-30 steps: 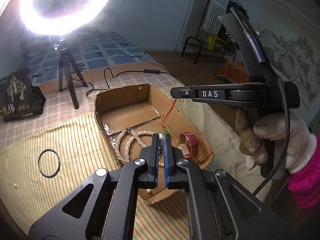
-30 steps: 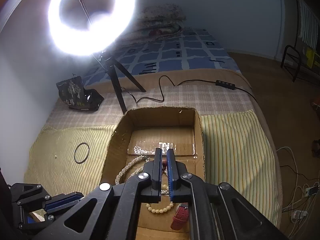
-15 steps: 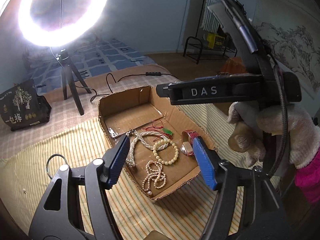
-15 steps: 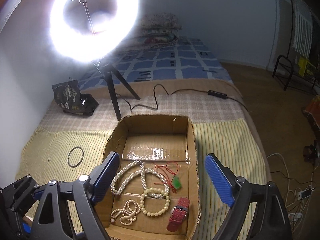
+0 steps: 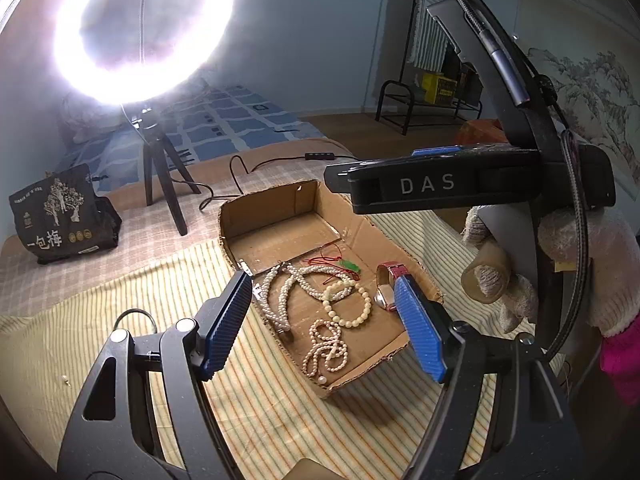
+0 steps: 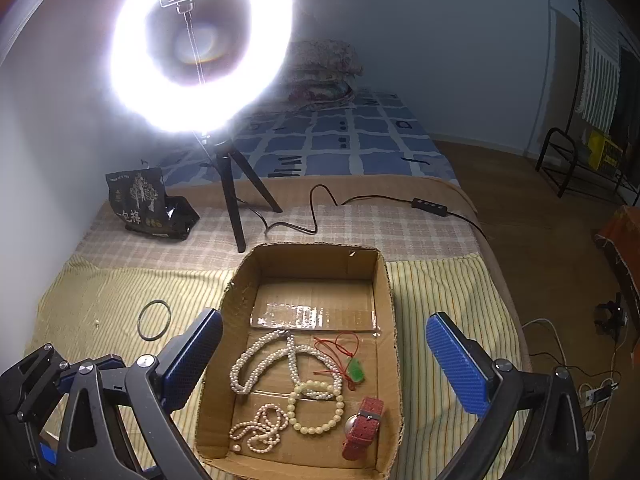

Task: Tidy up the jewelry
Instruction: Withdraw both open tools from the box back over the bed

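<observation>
Now hovering above the cardboard box (image 6: 308, 264), left gripper (image 5: 324, 320) and right gripper (image 6: 320, 364) just spread wide, nothing between, presumably ready for the black ring (image 6: 154, 319) beside it.

We wear a cream knitted glove (image 5: 576, 264) and pink sleeve (image 5: 622, 356); our black grippers (image 5: 320, 316) carry blue ribbed pads (image 6: 456, 364), silver screws, "DAS" lettering.

Both jaws now stand wide after just opening from shut: left hand-held gripper (image 5: 322, 322), right hand-held gripper (image 6: 324, 364). Nothing between them; jewelry in cardboard box (image 6: 384, 280) now unobstructed.
</observation>
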`<state>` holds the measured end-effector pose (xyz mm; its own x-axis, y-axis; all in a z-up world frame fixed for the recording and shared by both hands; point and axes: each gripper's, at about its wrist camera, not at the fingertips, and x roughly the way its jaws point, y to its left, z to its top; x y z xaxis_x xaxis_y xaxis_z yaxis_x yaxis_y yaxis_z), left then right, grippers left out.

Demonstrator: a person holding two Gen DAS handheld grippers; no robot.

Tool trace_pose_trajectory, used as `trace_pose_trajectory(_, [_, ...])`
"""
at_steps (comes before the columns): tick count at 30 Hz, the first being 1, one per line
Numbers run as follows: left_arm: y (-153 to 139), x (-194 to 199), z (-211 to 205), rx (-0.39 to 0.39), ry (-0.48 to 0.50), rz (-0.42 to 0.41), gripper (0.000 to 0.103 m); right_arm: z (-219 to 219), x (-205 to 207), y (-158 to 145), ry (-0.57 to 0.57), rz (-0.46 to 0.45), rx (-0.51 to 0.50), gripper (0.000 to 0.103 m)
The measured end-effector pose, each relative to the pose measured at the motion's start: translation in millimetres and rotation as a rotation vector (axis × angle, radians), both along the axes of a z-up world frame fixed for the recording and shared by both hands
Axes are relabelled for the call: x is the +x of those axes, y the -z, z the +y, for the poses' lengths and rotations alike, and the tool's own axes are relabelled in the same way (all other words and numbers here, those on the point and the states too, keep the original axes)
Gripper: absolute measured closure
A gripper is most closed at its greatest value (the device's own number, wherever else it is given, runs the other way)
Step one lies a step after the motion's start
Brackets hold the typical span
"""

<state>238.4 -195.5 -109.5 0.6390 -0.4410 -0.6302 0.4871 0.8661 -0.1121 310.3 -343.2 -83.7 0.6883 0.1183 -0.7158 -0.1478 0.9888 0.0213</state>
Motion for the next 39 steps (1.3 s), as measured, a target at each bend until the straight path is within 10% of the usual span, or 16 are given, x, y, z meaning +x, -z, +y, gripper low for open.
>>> trace_pose_trajectory(17, [-6, -6, 54, -0.024, -0.080, -0.024, 0.027, 32, -4, -5, -0.021, -0.004, 0.002, 0.000])
trace_pose_trajectory(39, [35, -10, 230, -0.016, -0.348, 0.064, 0.027, 132, -1, 18, -0.216, 0.030, -0.019, 0.009])
